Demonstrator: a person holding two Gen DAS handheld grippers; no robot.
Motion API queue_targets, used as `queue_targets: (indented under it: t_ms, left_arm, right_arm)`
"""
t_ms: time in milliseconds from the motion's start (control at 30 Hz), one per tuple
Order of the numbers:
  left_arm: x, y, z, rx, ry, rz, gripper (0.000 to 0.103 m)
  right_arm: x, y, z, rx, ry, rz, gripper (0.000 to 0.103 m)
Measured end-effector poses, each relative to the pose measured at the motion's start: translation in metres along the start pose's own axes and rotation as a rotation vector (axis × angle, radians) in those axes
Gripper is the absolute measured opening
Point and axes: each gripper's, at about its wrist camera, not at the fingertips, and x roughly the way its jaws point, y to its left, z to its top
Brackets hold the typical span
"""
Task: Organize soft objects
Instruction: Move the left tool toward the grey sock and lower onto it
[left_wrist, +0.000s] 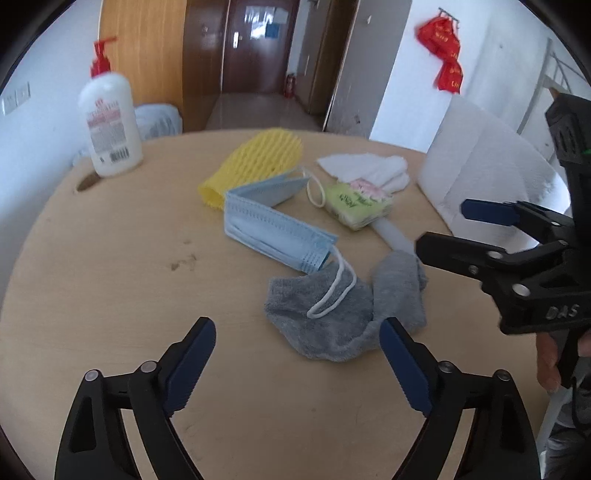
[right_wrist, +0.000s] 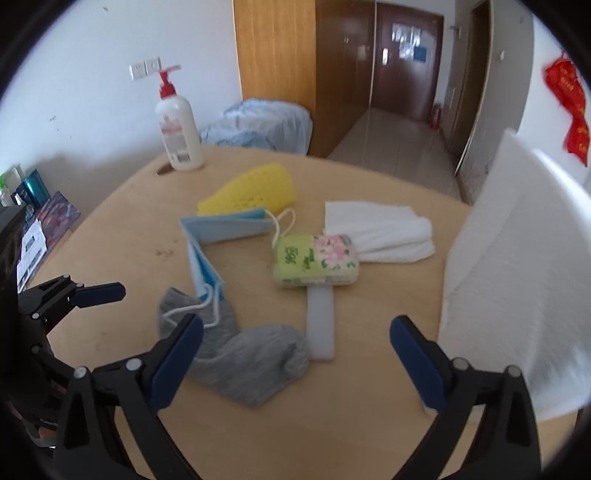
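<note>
A grey sock (left_wrist: 340, 314) (right_wrist: 240, 354) lies crumpled on the round wooden table (left_wrist: 110, 277) (right_wrist: 369, 387). A blue face mask (left_wrist: 266, 221) (right_wrist: 218, 236) lies bent beside it, one ear loop over the sock. A yellow foam net (left_wrist: 255, 162) (right_wrist: 251, 192), a green tissue pack (left_wrist: 356, 201) (right_wrist: 314, 260), a white cloth (left_wrist: 369, 168) (right_wrist: 380, 230) and a white foam strip (right_wrist: 321, 321) lie behind. My left gripper (left_wrist: 297, 339) is open and empty, just before the sock. My right gripper (right_wrist: 295, 336) (left_wrist: 439, 227) is open and empty above the sock and strip.
A white pump bottle (left_wrist: 109, 122) (right_wrist: 179, 125) stands at the table's far left next to a slot hole (left_wrist: 86, 182). A large white foam sheet (left_wrist: 487, 181) (right_wrist: 517, 277) stands at the right edge. A corridor with doors lies behind.
</note>
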Motion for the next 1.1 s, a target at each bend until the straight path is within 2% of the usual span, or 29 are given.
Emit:
queue_targets:
  t_ms: [100, 267, 400, 467, 633, 733, 867, 967, 1033, 1100]
  left_arm:
    - [0.012, -0.002, 0.006, -0.009, 0.034, -0.005, 0.084]
    - [0.027, -0.006, 0.009, -0.005, 0.076, -0.002, 0.078]
    - [0.026, -0.01, 0.007, 0.018, 0.062, 0.024, 0.069]
    - [0.027, -0.012, 0.007, 0.029, 0.061, 0.039, 0.059]
    - [0.028, -0.018, 0.006, 0.058, 0.067, 0.03, 0.049]
    - [0.028, -0.018, 0.006, 0.057, 0.073, 0.026, 0.042]
    - [0.026, -0.022, 0.004, 0.08, 0.075, 0.025, 0.028]
    - [0.026, -0.025, 0.002, 0.096, 0.083, 0.017, 0.017]
    - [0.025, -0.025, 0.002, 0.097, 0.082, 0.021, 0.013]
    - [0.026, -0.024, 0.002, 0.089, 0.089, 0.007, 0.008]
  right_arm:
    - [0.018, -0.005, 0.008, -0.015, 0.039, 0.022, 0.1]
    - [0.036, -0.014, 0.017, -0.033, 0.067, -0.004, 0.098]
    - [0.048, -0.017, 0.015, -0.051, 0.113, -0.014, 0.095]
    - [0.054, -0.016, 0.011, -0.054, 0.131, -0.002, 0.089]
    - [0.065, -0.016, 0.009, -0.056, 0.163, -0.003, 0.069]
    - [0.068, -0.021, 0.009, -0.03, 0.179, 0.018, 0.061]
    - [0.065, -0.024, 0.01, -0.029, 0.18, 0.017, 0.052]
    - [0.065, -0.021, 0.009, -0.048, 0.184, -0.012, 0.04]
    - [0.065, -0.02, 0.01, -0.046, 0.186, -0.01, 0.03]
    - [0.066, -0.019, 0.01, -0.045, 0.186, -0.02, 0.025]
